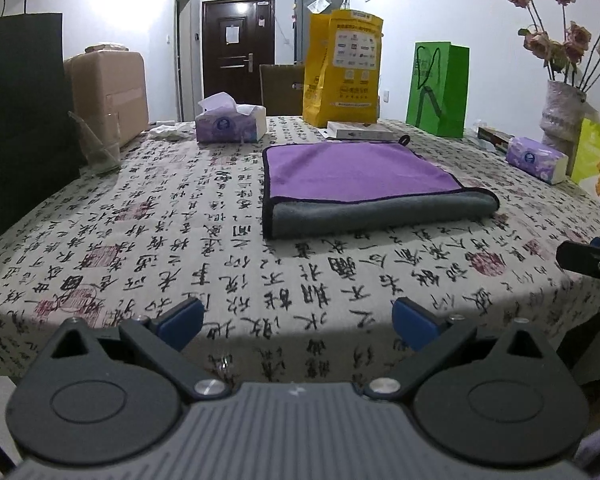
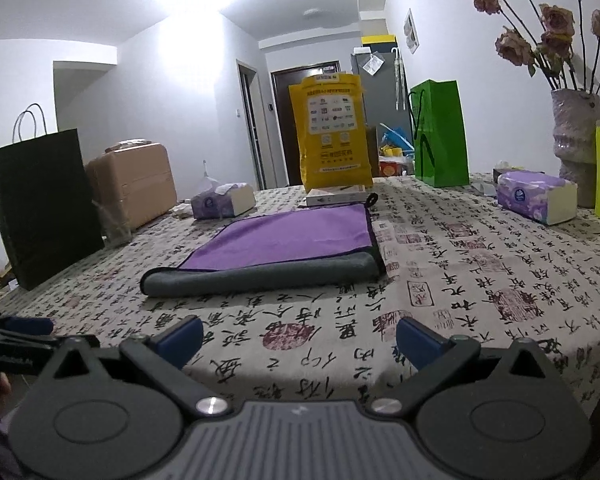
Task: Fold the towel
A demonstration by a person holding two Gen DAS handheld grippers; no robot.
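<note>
A towel (image 1: 360, 184), purple on top and grey underneath, lies folded over on the calligraphy-print tablecloth (image 1: 180, 240); its grey fold edge faces me. It also shows in the right wrist view (image 2: 284, 248). My left gripper (image 1: 298, 320) is open and empty, held back over the table's near edge, well short of the towel. My right gripper (image 2: 299, 340) is open and empty, also near the front edge, with the towel ahead and slightly left. Each gripper's tip shows at the edge of the other's view: the right gripper (image 1: 588, 260) and the left gripper (image 2: 16, 332).
Behind the towel stand a yellow bag (image 1: 344, 68), a green bag (image 1: 440, 88) and a flat white box (image 1: 360, 130). Tissue packs (image 1: 232, 118) (image 2: 536, 196), a black bag (image 1: 20, 132), a cardboard box (image 1: 108, 92), a glass (image 1: 100, 148) and a vase of flowers (image 2: 576, 140) ring the table.
</note>
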